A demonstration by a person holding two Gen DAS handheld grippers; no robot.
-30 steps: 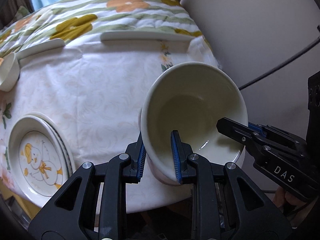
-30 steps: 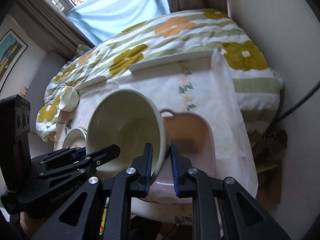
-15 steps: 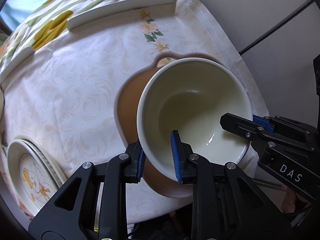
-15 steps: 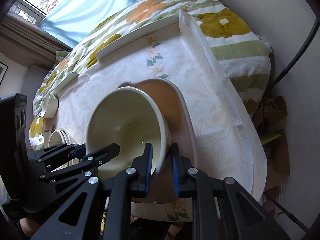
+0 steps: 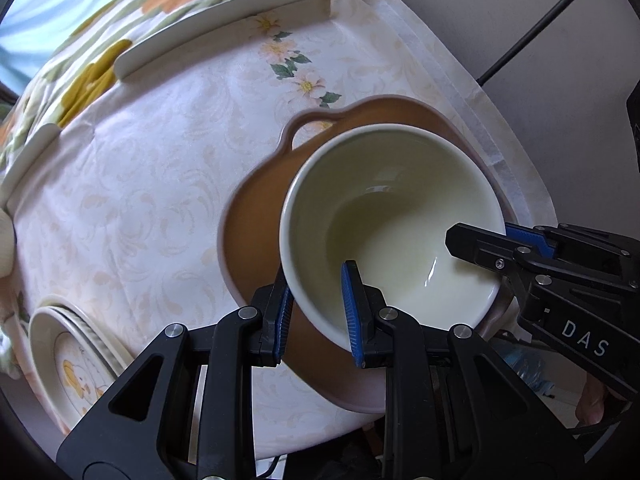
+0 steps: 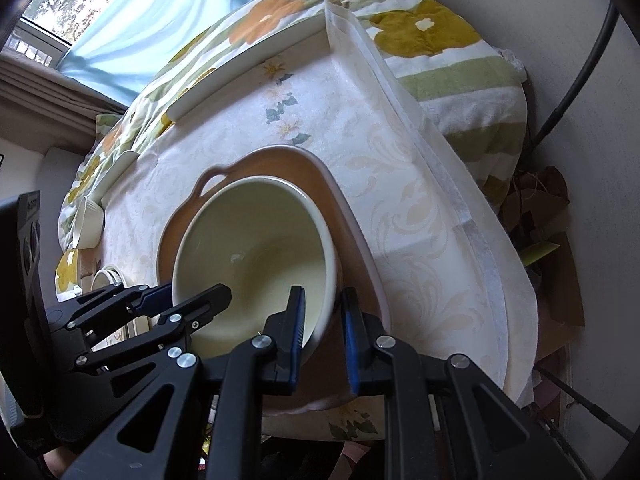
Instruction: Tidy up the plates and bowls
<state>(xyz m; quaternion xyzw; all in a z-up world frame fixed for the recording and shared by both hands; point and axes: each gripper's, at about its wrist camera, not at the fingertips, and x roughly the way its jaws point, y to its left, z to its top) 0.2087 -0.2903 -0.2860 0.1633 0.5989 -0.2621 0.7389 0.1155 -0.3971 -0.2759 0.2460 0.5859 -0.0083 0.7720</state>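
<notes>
A large cream bowl sits tilted inside a brown handled dish on the clothed table. My left gripper is shut on the bowl's near rim, one finger inside and one outside. My right gripper straddles the opposite rim of the bowl, with a gap showing between the outer finger and the wall. The right gripper also shows in the left wrist view. The brown dish surrounds the bowl.
Stacked duck-pattern plates lie at the table's near left. A small white bowl stands at the far left edge. Long white plates lie along the back edge. A wall and black cable are to the right.
Both grippers carried the cream bowl down and to the right, from above the bare cloth into the brown dish. The right gripper's fingers have spread slightly.
</notes>
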